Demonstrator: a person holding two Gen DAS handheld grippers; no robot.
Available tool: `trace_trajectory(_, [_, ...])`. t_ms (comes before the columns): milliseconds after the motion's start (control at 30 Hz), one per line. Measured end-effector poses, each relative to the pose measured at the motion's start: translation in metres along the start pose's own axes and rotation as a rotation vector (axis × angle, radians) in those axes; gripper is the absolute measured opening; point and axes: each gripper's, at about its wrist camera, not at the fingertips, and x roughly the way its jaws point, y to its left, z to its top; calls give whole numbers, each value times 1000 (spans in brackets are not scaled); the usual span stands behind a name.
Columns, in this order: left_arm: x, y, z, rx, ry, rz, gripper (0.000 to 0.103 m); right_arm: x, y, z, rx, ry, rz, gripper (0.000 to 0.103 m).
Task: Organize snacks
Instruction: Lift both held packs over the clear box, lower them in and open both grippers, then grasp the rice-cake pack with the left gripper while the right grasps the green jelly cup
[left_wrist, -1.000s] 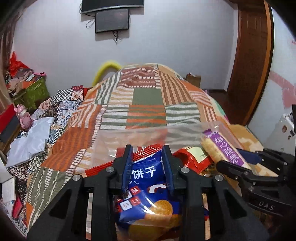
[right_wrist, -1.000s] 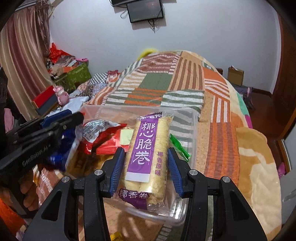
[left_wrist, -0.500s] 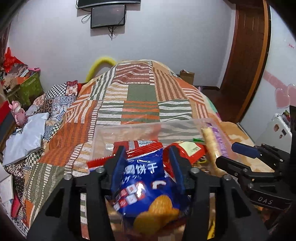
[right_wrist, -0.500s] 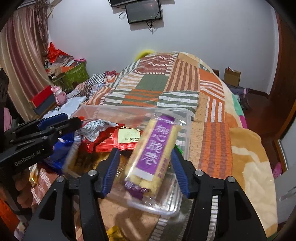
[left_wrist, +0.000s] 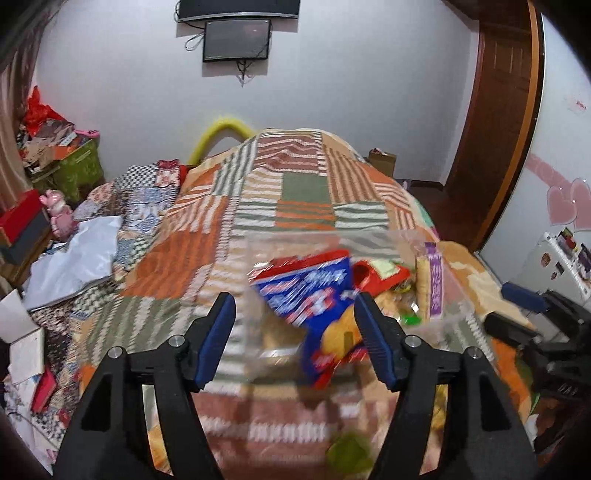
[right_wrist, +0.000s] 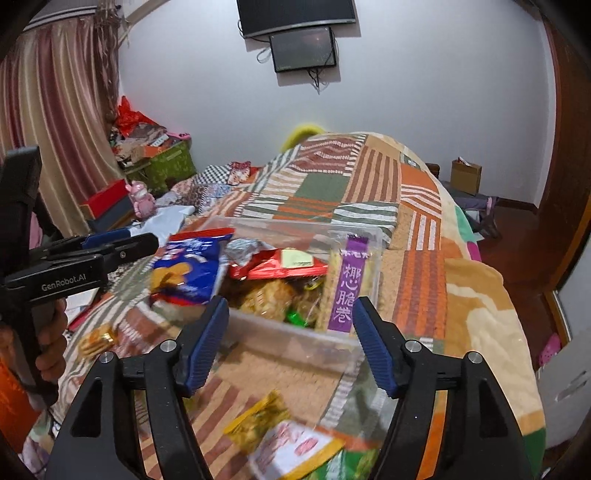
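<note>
A patchwork-quilted bed (right_wrist: 417, 273) fills my view, with a clear plastic bin (right_wrist: 295, 332) of snacks sitting on it. My left hand-held gripper (left_wrist: 295, 332) is released, jaws wide, and the blue biscuit bag (left_wrist: 314, 306) lies on the bin's left edge. My right hand-held gripper (right_wrist: 290, 339) is released too; the purple coconut roll pack (right_wrist: 349, 284) stands against the bin's right wall.

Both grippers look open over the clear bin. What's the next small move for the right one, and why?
Probably lower the right gripper toward the yellow snack packet lying loose on the quilt just before the clear plastic bin. The purple coconut roll pack and blue biscuit bag already rest at the bin, the bag draped over its left edge, and the right gripper's jaws are wide apart and hold nothing.
</note>
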Motion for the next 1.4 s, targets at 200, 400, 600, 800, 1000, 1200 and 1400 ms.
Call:
trace_trajectory(200, [-25,25,-29,1,38,37,75,-11,20,-14,-5,-4,47,67])
trace_trajectory(400, [-39,56,-65,1,77,96,79,-6,49,-28,-28,23,107,68])
trace_trajectory(600, [-28,88,-94,-11,144,134,81,9,72,-45,-37,66,155,68])
trace_trajectory(800, [-2,116,-123,-36,231,153,81,37,86,-56,-27,140,188,68])
trace_trajectory(1000, [16,134,-136,-85,263,128,81,58,100,-67,-50,205,168,68])
trace_trajectory(1200, [17,133,-139,-91,244,95,63,73,107,-78,-78,246,144,68])
trace_trajectory(1400, [17,125,-142,-80,244,67,47,82,104,-83,-79,277,133,58])
